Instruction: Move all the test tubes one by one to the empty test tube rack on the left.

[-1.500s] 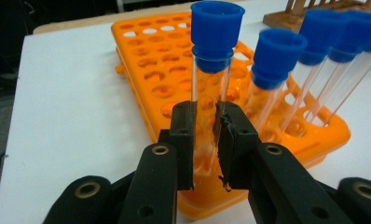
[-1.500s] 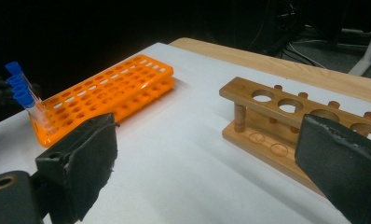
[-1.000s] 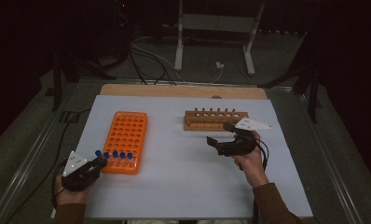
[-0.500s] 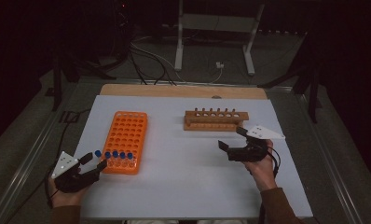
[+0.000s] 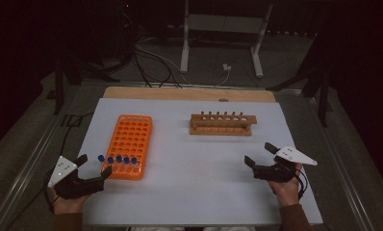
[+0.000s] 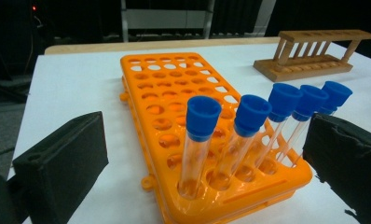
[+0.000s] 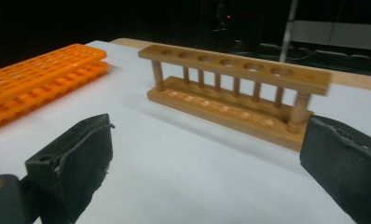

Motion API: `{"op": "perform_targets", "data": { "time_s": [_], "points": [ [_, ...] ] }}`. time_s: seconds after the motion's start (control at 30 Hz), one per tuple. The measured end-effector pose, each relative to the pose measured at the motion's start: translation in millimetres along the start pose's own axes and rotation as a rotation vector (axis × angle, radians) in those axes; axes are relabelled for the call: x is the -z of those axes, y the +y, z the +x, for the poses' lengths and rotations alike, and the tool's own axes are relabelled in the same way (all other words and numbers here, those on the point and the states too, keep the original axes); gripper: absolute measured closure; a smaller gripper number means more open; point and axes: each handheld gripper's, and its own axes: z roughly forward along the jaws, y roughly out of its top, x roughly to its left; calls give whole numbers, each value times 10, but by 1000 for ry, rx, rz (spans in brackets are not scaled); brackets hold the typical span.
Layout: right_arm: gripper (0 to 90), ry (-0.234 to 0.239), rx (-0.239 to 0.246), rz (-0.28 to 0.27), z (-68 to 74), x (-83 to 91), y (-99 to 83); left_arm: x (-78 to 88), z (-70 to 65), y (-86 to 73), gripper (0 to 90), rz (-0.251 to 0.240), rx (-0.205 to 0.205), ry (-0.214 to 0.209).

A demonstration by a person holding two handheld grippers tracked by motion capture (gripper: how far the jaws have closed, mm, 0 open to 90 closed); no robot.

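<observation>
Looks like a lab bench set up for recording. Just ahead of the left jaws, an orange tube rack (image 6: 211, 140) with five blue-capped test tubes (image 6: 200, 140) along its near edge; beyond the right jaws, an empty wooden test-tube stand (image 7: 235, 93). White sheet (image 5: 189, 192) over the table, dark surroundings, loose cables (image 5: 151, 60) and metal stand legs (image 5: 221, 43) farther back.

White sheet (image 5: 199, 187) covers the table, with a bare wooden strip (image 5: 189, 94) showing along its far edge. Grey floor beyond the table carries a loose tangle of dark cables (image 5: 151, 60), a white plug (image 5: 225, 68) and the two feet of a pale metal stand (image 5: 221, 24). A metal rail (image 5: 33, 159) runs along the table's left side; background past the stand is dark.
</observation>
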Motion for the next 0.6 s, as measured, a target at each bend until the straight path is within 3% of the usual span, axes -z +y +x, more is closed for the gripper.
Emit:
{"op": "perform_targets", "data": {
  "time_s": [0.6],
  "points": [
    [16, -50, -33, -23, -21, 256, -205, 36, 27, 20, 4, -23, 3, 29]
  ]
}}
